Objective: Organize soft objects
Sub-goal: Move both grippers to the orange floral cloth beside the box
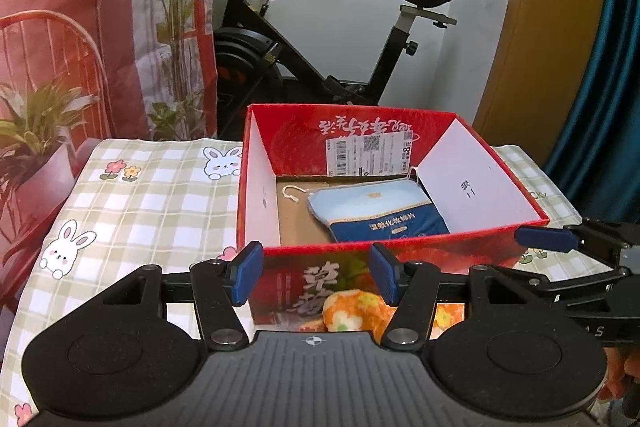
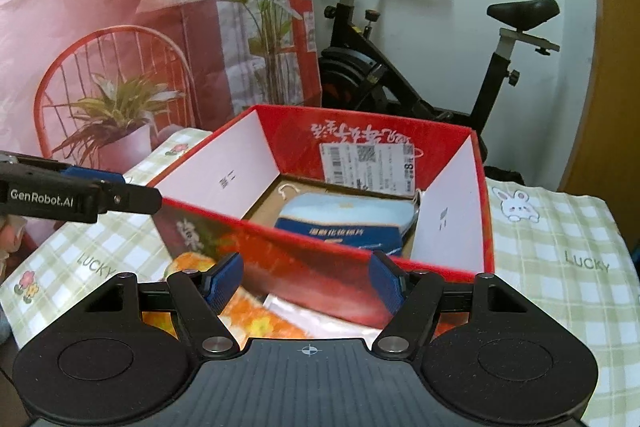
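A red cardboard box [image 1: 400,247] stands open on the checked tablecloth; it also shows in the right wrist view [image 2: 320,231]. Inside lies a blue and white pack of cotton pads [image 1: 376,211], also seen from the right [image 2: 344,223]. An orange floral soft cloth [image 1: 352,311] lies in front of the box, below both grippers; it shows in the right wrist view [image 2: 256,319] beside a clear plastic pack [image 2: 312,315]. My left gripper [image 1: 316,273] is open and empty above the cloth. My right gripper [image 2: 306,281] is open and empty at the box's near wall.
The checked tablecloth [image 1: 140,195] with rabbit prints covers the table. A black exercise bike [image 1: 320,39] stands behind the box. A printed red backdrop [image 1: 80,27] hangs at the left. The right gripper shows at the right edge of the left view [image 1: 560,241].
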A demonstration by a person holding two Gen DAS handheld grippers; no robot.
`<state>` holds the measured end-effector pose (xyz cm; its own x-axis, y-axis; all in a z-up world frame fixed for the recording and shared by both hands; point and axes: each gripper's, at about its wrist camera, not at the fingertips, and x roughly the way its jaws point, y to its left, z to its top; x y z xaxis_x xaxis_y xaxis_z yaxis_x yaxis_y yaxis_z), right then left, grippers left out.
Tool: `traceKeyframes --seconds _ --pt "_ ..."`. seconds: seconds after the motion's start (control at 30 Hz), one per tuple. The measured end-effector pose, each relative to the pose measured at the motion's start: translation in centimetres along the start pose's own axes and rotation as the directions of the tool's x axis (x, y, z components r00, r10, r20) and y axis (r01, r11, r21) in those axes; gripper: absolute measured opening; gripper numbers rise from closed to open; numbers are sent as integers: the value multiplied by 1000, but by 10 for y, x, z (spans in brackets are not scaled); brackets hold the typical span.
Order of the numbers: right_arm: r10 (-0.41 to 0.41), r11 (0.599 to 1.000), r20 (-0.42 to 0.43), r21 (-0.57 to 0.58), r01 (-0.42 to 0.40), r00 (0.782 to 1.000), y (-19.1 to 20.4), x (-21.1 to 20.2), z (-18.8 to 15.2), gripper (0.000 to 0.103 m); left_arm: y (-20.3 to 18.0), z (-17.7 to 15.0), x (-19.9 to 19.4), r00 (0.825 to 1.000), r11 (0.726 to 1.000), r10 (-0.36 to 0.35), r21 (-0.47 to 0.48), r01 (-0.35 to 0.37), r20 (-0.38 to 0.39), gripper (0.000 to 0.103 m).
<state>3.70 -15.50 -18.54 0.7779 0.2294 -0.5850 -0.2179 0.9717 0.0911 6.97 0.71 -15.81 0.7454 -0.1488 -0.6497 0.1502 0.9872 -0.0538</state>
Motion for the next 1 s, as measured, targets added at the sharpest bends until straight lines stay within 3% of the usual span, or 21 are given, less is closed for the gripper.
traceKeyframes --seconds 0.23,0.67,1.0 --pt "-1 1000 -2 31 1 1000 -1 -10 -17 66 2 -14 -8 1000 999 -10 -32 10 -8 61" --pt "28 998 -64 66 -23 998 1 -6 -41 67 11 -48 -4 993 991 -66 -121 54 -98 61" --pt "64 993 -140 108 -49 988 5 4 -65 77 16 -69 9 977 976 -130 -195 96 -168 60"
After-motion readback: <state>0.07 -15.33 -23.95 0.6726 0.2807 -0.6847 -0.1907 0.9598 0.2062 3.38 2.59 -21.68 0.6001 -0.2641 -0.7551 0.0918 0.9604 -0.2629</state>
